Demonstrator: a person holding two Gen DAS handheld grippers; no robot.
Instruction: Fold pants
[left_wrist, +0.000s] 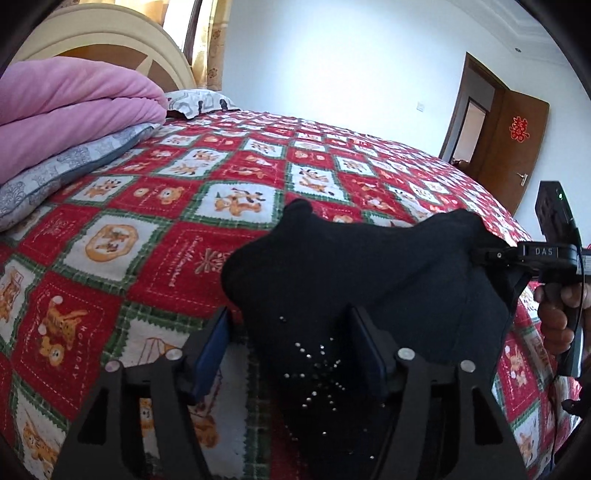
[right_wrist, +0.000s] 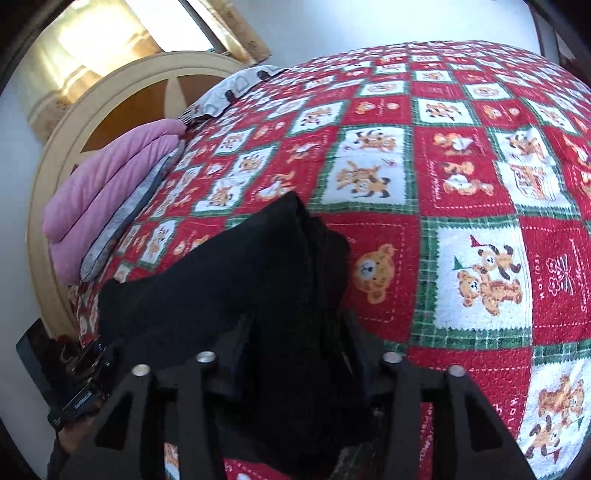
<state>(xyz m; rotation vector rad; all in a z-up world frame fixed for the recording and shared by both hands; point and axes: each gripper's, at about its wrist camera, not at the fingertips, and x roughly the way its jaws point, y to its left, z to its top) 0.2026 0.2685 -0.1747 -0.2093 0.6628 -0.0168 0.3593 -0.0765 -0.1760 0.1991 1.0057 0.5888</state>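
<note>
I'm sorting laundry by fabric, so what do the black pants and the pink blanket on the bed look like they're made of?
The black pants look like a soft matte knit, maybe fleece: no sheen, thick rounded folds, small shiny studs near one end. The pink blanket looks like plush fleece or velvet, given its fuzzy surface and puffy folded layers. Exact fibres can't be told.

matt black knit pants (left_wrist: 369, 273), quilted cotton bedspread (left_wrist: 147, 240), glossy wooden door (left_wrist: 517, 147).

Black pants (left_wrist: 354, 266) lie bunched on the red patchwork bedspread (left_wrist: 155, 229); the left gripper (left_wrist: 291, 354) straddles their studded edge, jaws apart; the right gripper (left_wrist: 491, 254) touches their far corner.
</note>
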